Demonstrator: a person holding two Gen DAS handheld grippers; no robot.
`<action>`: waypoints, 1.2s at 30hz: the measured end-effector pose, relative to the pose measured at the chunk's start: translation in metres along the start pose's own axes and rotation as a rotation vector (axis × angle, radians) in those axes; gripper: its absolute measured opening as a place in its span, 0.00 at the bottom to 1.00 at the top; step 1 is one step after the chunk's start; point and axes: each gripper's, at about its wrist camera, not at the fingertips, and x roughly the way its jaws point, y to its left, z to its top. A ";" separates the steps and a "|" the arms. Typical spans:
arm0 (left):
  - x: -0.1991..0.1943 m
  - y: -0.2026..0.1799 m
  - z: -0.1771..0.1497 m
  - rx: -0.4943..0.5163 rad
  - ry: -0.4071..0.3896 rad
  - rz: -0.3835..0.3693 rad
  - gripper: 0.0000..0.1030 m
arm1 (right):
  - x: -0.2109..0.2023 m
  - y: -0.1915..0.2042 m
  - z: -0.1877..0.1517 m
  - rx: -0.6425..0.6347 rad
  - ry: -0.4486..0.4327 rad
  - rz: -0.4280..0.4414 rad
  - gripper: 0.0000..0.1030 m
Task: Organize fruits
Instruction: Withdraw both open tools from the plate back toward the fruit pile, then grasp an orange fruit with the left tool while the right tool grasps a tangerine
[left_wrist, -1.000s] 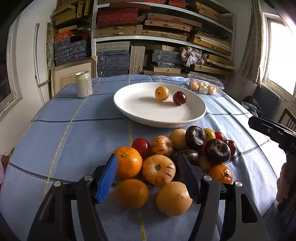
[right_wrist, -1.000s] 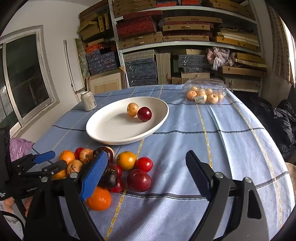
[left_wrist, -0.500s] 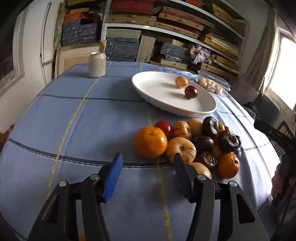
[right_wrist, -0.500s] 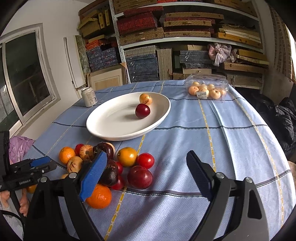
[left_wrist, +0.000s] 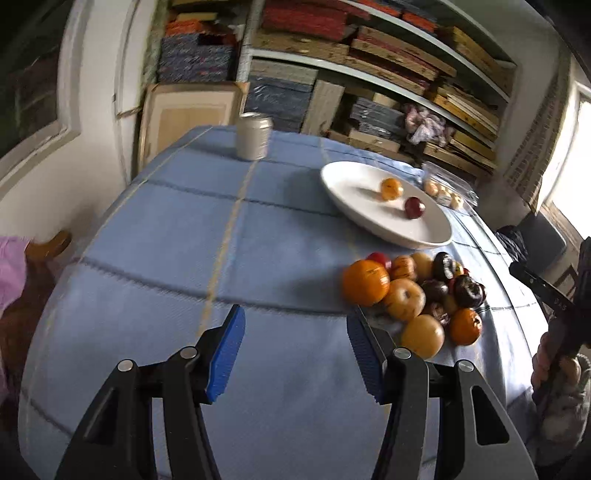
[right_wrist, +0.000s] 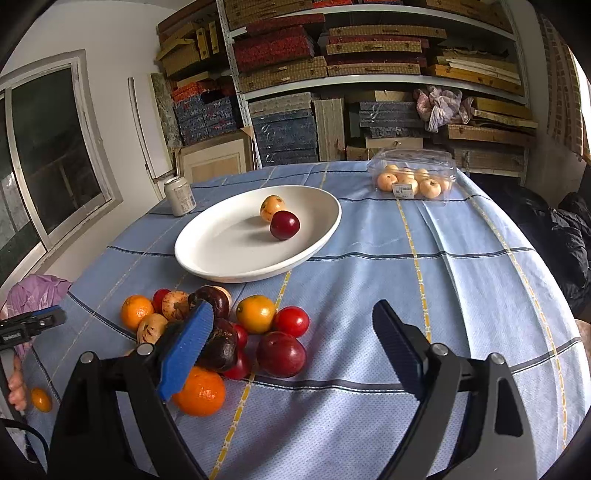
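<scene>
A pile of mixed fruit (left_wrist: 417, 291) lies on the blue checked tablecloth: oranges, red plums, dark fruits and speckled yellow ones. The same pile (right_wrist: 221, 332) shows in the right wrist view. A white plate (left_wrist: 369, 218) (right_wrist: 229, 254) holds an orange-yellow fruit (right_wrist: 272, 208) and a red plum (right_wrist: 284, 225). My left gripper (left_wrist: 295, 354) is open and empty over bare cloth, left of the pile. My right gripper (right_wrist: 291, 350) is open and empty, just in front of the pile, its left finger over the dark fruits.
A drink can (left_wrist: 253, 136) (right_wrist: 180, 195) stands at the far left of the table. A clear plastic box of small fruit (right_wrist: 413, 179) sits at the back right. One small orange (right_wrist: 40, 399) lies apart near the left table edge. Shelves of boxes stand behind.
My left gripper has swung left and pulled back, so the pile has moved from between its fingers to its right. My right gripper has barely moved.
</scene>
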 end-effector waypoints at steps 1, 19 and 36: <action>-0.004 0.008 -0.002 -0.017 0.001 0.003 0.56 | 0.000 0.000 0.000 -0.001 0.001 0.001 0.83; -0.038 -0.018 -0.087 0.154 0.103 0.008 0.56 | 0.001 0.008 -0.006 -0.028 0.015 -0.004 0.85; -0.008 -0.050 -0.087 0.179 0.107 -0.004 0.37 | -0.002 0.012 -0.008 -0.035 0.026 0.049 0.85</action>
